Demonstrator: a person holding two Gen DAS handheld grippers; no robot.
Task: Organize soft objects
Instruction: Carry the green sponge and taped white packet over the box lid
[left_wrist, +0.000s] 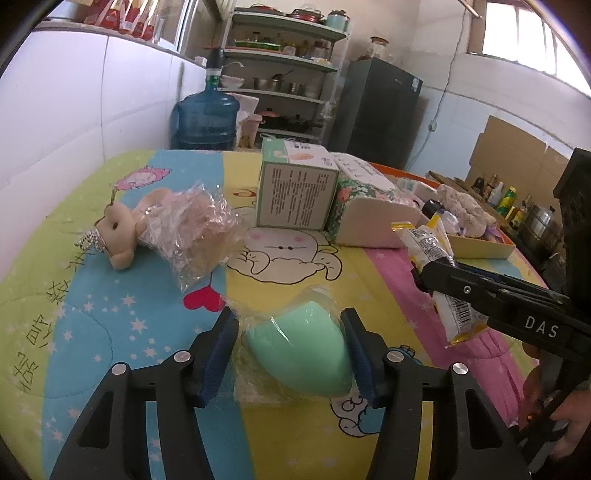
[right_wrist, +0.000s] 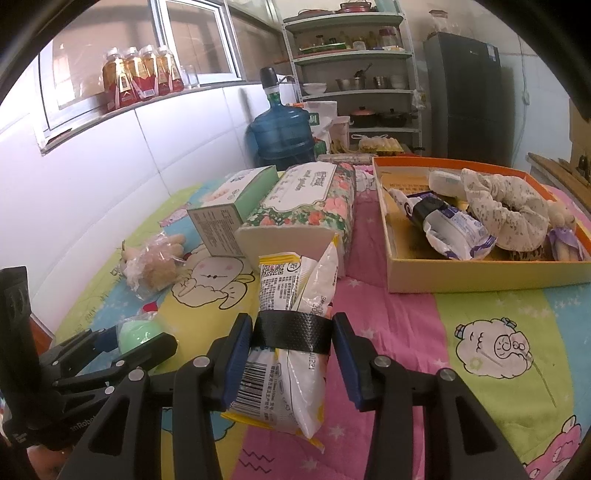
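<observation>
Quilt (left_wrist: 110, 332): stripes of green, blue, yellow and pink, cartoon animals, white stars, a red heart. Sponge (left_wrist: 303, 350): mint green in clear film. Packet (right_wrist: 291, 369): white and yellow, black barcode. Grippers: black, blue pads (right_wrist: 236, 363). Tissue pack (right_wrist: 306, 210): floral, green with pink roses. Box (right_wrist: 229, 214): pale green. Tray (right_wrist: 480, 273): orange rim, yellow walls. Bear (left_wrist: 122, 229): beige.

I'm working in a home kitchen. I see a metal shelf rack (right_wrist: 354, 74) of pots and bowls, a water jug (right_wrist: 282, 136) with pump, and a dark fridge (right_wrist: 467, 99) behind the quilt-covered table (right_wrist: 498, 332).
</observation>
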